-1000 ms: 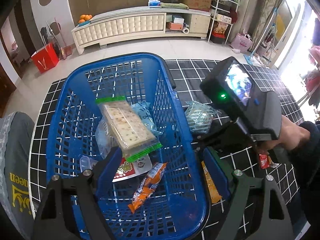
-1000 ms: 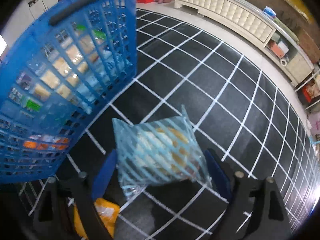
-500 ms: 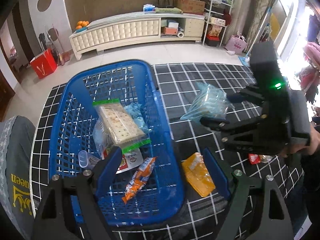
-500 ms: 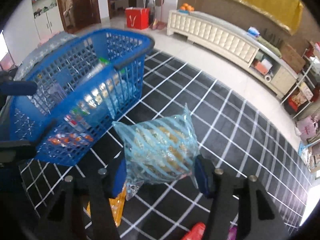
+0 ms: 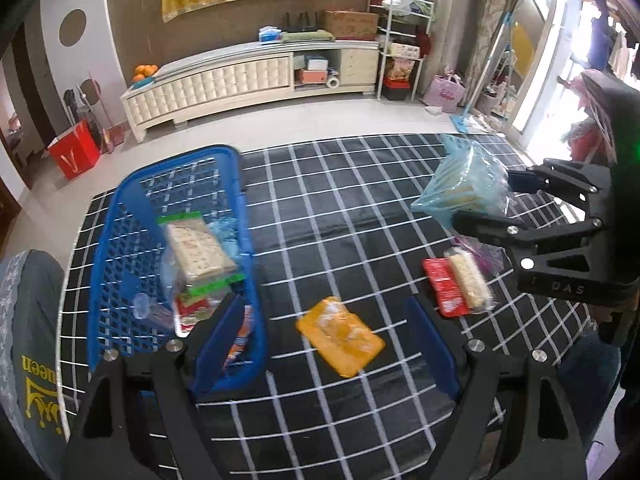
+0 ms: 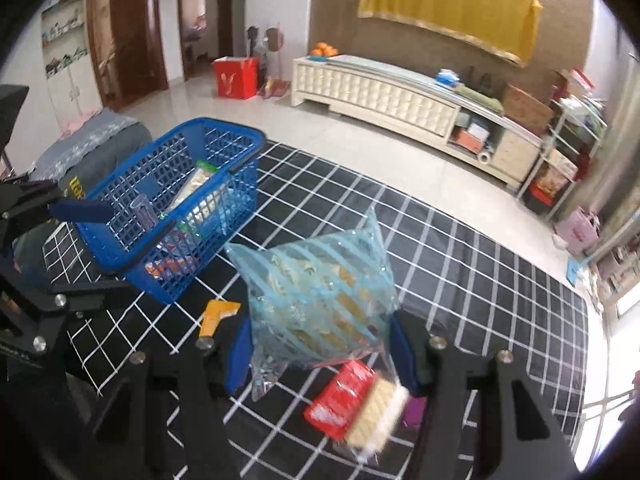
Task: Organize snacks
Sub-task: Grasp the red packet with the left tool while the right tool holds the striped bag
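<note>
Right tongs (image 6: 320, 344) tight on crinkly blue-striped plastic snack bag (image 6: 320, 280); left tongs (image 5: 326, 344) wide, empty.

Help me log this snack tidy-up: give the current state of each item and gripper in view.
Blue-striped bag: held off the mat, pinched by the right gripper.
Left gripper: open, empty.
Blue basket: on the mat, partly filled with snacks.
Orange packet: flat on the mat, outside the basket.
Red packet: on the mat.
Wafer pack: lying over the red packet.
</note>
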`<state>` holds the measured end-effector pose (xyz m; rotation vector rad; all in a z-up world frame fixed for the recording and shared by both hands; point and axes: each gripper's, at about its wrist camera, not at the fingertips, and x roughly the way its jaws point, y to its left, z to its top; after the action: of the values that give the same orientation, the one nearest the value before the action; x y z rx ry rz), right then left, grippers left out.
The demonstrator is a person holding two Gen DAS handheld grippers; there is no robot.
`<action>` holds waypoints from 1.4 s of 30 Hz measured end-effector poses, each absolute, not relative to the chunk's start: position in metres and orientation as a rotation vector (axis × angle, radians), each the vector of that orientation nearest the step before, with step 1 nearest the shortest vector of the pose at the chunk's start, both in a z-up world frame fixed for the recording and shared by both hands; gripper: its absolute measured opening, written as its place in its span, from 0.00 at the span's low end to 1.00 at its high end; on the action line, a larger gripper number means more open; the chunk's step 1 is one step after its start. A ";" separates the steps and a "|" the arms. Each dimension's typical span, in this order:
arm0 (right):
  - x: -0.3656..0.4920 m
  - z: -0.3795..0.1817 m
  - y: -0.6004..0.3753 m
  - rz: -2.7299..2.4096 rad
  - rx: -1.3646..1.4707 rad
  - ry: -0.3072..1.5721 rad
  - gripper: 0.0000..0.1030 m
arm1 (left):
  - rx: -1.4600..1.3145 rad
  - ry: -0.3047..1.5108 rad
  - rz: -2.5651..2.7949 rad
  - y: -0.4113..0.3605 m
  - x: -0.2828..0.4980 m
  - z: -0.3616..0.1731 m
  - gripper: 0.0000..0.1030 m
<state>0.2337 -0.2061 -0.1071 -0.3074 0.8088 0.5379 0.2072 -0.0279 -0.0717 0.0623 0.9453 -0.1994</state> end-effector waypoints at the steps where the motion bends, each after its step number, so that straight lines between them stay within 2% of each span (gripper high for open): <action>1: 0.231 -0.107 -0.213 0.527 -0.294 0.810 0.61 | 0.060 0.947 -0.210 -0.032 0.206 -0.072 0.79; 10: 0.218 -0.131 -0.276 0.435 -0.173 0.858 0.61 | 0.111 1.013 -0.318 -0.105 0.213 -0.108 0.79; 12: 0.220 -0.142 -0.288 0.421 -0.141 0.883 0.61 | 0.117 1.039 -0.349 -0.118 0.216 -0.122 0.76; 17: 0.216 -0.158 -0.309 0.413 -0.055 0.887 0.61 | 0.113 1.125 -0.410 -0.143 0.232 -0.162 0.61; 25: 0.223 -0.177 -0.330 0.424 0.035 0.885 0.61 | 0.039 1.223 -0.453 -0.147 0.264 -0.208 0.59; 30: 0.223 -0.188 -0.334 0.421 0.040 0.899 0.61 | 0.033 1.256 -0.481 -0.160 0.278 -0.222 0.42; 32: 0.223 -0.190 -0.338 0.420 0.045 0.903 0.61 | 0.034 1.277 -0.496 -0.166 0.281 -0.230 0.28; 37: 0.221 -0.188 -0.340 0.412 0.040 0.903 0.61 | 0.041 1.297 -0.519 -0.178 0.278 -0.242 0.17; 38: 0.220 -0.187 -0.341 0.411 0.042 0.901 0.61 | 0.035 1.290 -0.521 -0.179 0.277 -0.242 0.10; 42: 0.216 -0.182 -0.339 0.398 0.028 0.900 0.61 | 0.049 1.244 -0.533 -0.183 0.269 -0.232 0.02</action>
<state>0.2162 -0.3389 -0.1823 0.0281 0.9002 0.3979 0.2687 -0.1827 -0.2324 0.0488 1.2444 -0.5330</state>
